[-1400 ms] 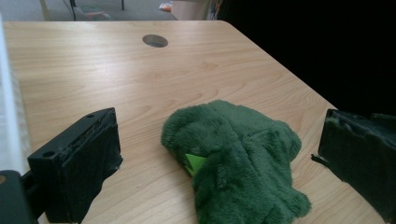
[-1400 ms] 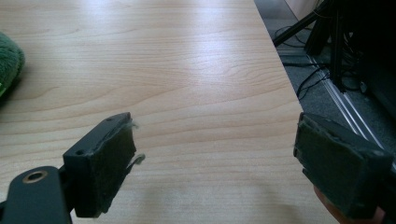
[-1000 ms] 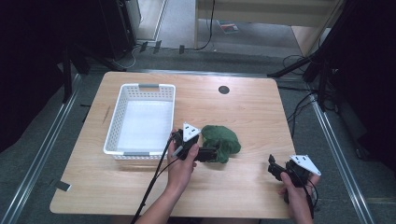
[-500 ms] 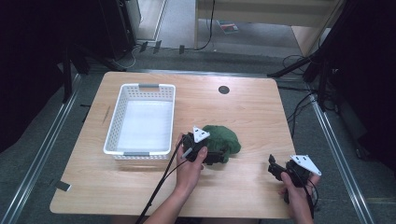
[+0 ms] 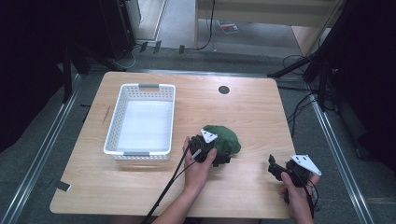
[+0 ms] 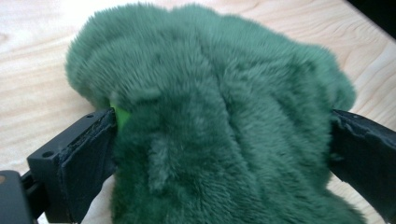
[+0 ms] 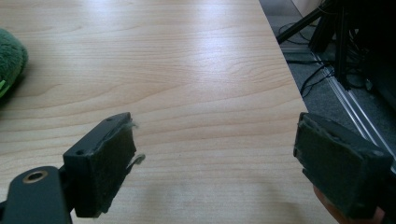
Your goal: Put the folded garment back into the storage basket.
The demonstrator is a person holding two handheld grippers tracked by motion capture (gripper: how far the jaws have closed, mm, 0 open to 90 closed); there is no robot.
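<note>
Nearest, the right tool point(image 5: 274, 169) is hovering low over the tabletop's point(image 5: 261, 116) near right corner, its jaws standing wide apart with bare wood between them. Just left of it, the left tool point(image 6: 219, 154) is closing around the green plush toy point(image 5: 223, 138), its pads pressing into the fur on both sides, the toy lying on the tabletop near the middle of the front half. Farther back and left, a white basket point(image 5: 114, 128) is sitting apart from the toy. Beyond, a dark round grommet point(image 5: 224, 89) is lying near the far edge.
</note>
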